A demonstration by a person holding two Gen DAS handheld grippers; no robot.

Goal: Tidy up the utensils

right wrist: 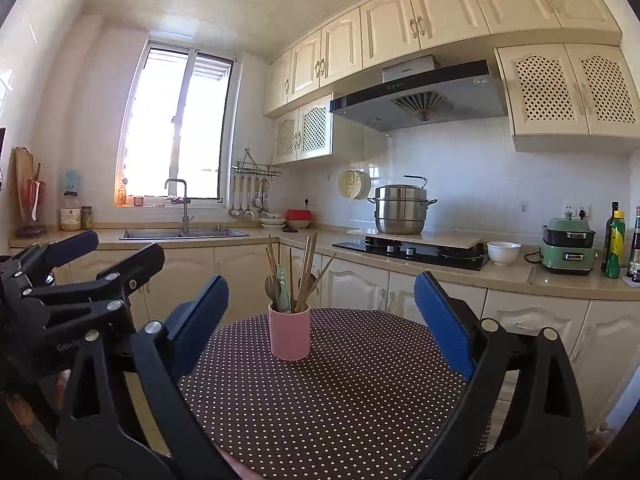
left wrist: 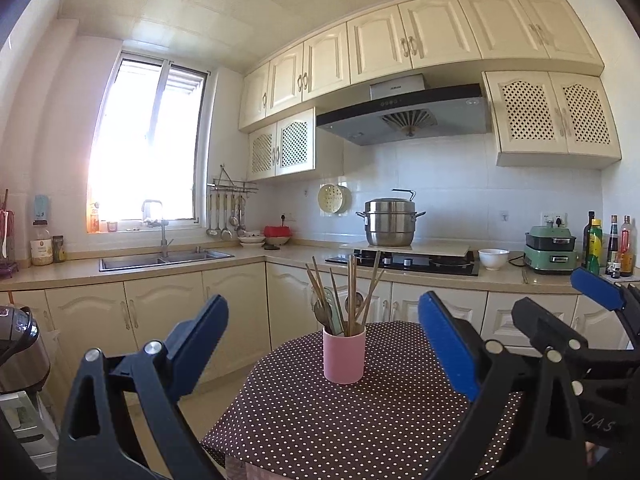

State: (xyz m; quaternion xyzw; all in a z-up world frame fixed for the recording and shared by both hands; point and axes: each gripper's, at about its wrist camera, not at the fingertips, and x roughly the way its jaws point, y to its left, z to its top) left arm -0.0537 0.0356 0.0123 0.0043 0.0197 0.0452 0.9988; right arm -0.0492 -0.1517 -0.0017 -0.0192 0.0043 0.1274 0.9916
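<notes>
A pink cup (left wrist: 344, 356) (right wrist: 289, 334) stands upright on a round table with a brown polka-dot cloth (left wrist: 320, 420) (right wrist: 340, 392). In it stand several wooden chopsticks (left wrist: 352, 288) (right wrist: 306, 268), dark spoons (left wrist: 323, 312) (right wrist: 273, 286) and a pale green spatula (right wrist: 283, 284). My left gripper (left wrist: 323, 300) (right wrist: 122, 246) is open, short of the cup and above the table's near edge, with nothing between its fingers. My right gripper (right wrist: 321, 280) (left wrist: 560, 296) is open too, level with the left one and just to its right, and also holds nothing.
Behind the table runs an L-shaped counter with a sink (left wrist: 164, 260), a hob (left wrist: 404, 262) bearing a steel steamer pot (left wrist: 390, 222), a white bowl (left wrist: 493, 258), a green appliance (left wrist: 551, 250) and bottles (left wrist: 594, 246). Ladles hang from a rail (left wrist: 228, 216). A rice cooker (left wrist: 20, 344) stands at the left.
</notes>
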